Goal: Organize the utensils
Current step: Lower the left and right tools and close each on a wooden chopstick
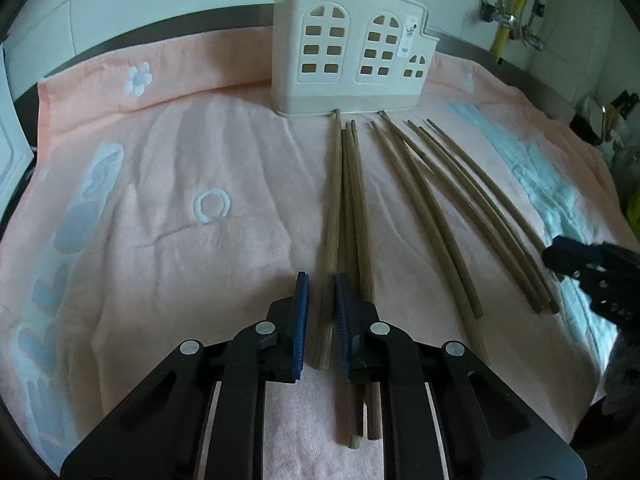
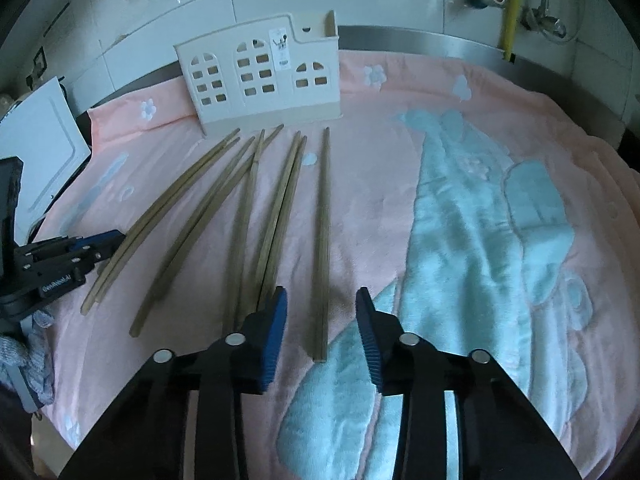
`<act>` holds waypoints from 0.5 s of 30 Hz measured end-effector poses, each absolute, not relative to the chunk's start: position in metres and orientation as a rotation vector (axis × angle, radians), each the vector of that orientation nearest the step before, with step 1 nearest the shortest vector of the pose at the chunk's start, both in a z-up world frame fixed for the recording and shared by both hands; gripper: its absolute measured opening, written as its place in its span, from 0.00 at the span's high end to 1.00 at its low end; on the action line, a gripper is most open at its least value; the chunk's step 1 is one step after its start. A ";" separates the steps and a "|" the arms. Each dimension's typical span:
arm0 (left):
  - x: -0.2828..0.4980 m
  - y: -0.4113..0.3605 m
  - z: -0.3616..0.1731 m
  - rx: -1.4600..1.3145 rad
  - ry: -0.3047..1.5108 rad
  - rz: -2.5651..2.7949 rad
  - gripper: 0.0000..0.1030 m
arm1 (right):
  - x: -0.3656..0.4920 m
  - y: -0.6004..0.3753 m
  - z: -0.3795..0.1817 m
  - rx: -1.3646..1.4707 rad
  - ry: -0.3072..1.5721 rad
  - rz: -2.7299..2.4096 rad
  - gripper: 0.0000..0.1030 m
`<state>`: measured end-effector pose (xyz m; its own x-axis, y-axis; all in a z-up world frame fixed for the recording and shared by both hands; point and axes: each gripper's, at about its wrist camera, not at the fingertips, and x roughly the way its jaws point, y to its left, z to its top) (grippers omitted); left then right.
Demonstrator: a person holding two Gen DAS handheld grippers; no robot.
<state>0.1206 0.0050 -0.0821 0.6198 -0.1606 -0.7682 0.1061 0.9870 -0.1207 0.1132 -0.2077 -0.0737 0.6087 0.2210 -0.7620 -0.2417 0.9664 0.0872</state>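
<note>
Several wooden chopsticks lie side by side on a pink towel [image 1: 180,160], tips toward a cream house-shaped utensil holder [image 1: 348,60]. My left gripper [image 1: 321,277] is down over the leftmost bundle, its blue pads closed narrowly on one chopstick [image 1: 331,200]; two more run under its right finger. My right gripper [image 2: 322,292] straddles the rightmost chopstick [image 2: 322,220], with clear gaps on both sides of it. One chopstick [image 2: 331,24] stands in the right end of the holder [image 2: 260,80]. Each gripper shows in the other's view: the right gripper [image 1: 560,256] and the left gripper [image 2: 108,240].
A white board [image 2: 44,148] sits off the towel's left edge. Behind the holder are a tiled wall, a yellow pipe [image 2: 510,4] and taps. The towel [image 2: 460,200] has a large blue patch on the right. A gloved hand [image 2: 24,356] holds the left gripper.
</note>
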 end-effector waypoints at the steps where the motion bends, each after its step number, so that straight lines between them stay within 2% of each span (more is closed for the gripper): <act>1: 0.121 0.006 -0.082 -0.075 0.889 -0.157 0.87 | 0.115 -0.207 -0.076 -0.024 0.884 0.264 0.70; 3: 0.122 0.006 -0.083 -0.073 0.888 -0.159 0.87 | 0.117 -0.207 -0.079 -0.018 0.894 0.261 0.75; 11: 0.125 0.002 -0.083 -0.059 0.892 -0.141 0.87 | 0.118 -0.200 -0.081 -0.070 0.884 0.231 0.78; 14: 0.125 -0.002 -0.083 -0.034 0.889 -0.139 0.87 | 0.116 -0.197 -0.082 -0.099 0.872 0.219 0.81; 15: 0.125 -0.001 -0.083 -0.037 0.890 -0.140 0.87 | 0.116 -0.197 -0.082 -0.101 0.869 0.217 0.85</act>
